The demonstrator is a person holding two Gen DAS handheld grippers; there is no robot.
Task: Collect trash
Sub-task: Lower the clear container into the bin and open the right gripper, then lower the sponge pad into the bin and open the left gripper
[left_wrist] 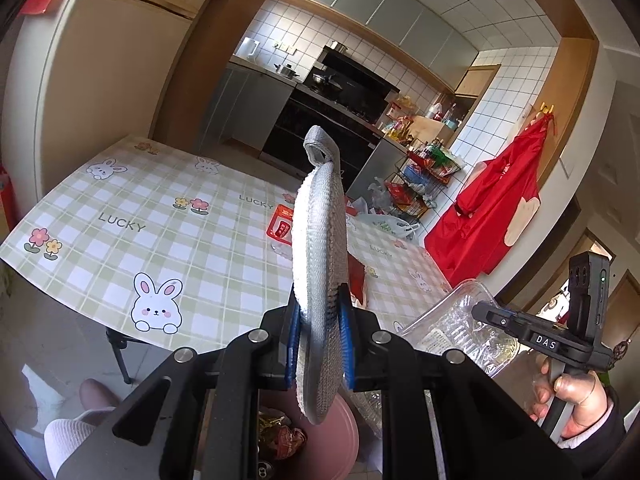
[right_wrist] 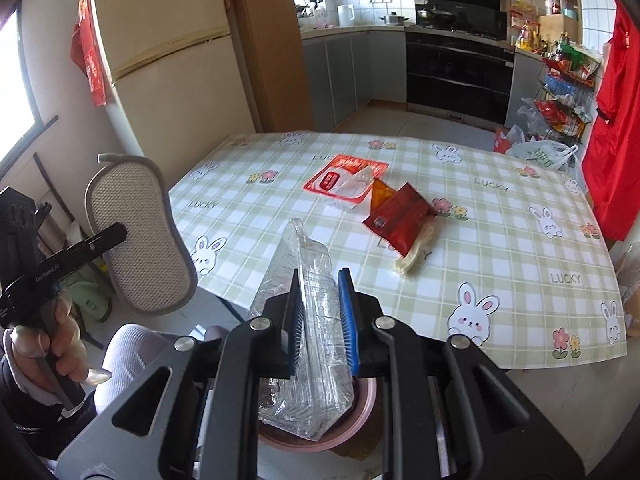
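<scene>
My left gripper [left_wrist: 320,312] is shut on a grey oval scrubbing pad [left_wrist: 318,248] and holds it upright, off the table's near edge; the pad also shows in the right wrist view [right_wrist: 140,236]. My right gripper [right_wrist: 320,300] is shut on a clear plastic tray [right_wrist: 308,320] and holds it above a pink bin [right_wrist: 360,408]. The tray also shows in the left wrist view [left_wrist: 452,320]. The pink bin [left_wrist: 344,436] below holds wrappers. On the checked tablecloth [right_wrist: 500,248] lie a red wrapper [right_wrist: 400,216], an orange packet [right_wrist: 382,192] and a red-printed clear bag [right_wrist: 344,180].
A fridge [right_wrist: 168,60] stands left of the table. A wire rack with plastic bags [right_wrist: 556,120] and a red apron [right_wrist: 612,140] are at the right. Kitchen counters and a stove [right_wrist: 456,60] lie beyond. The person's knee [right_wrist: 128,356] is below the left gripper.
</scene>
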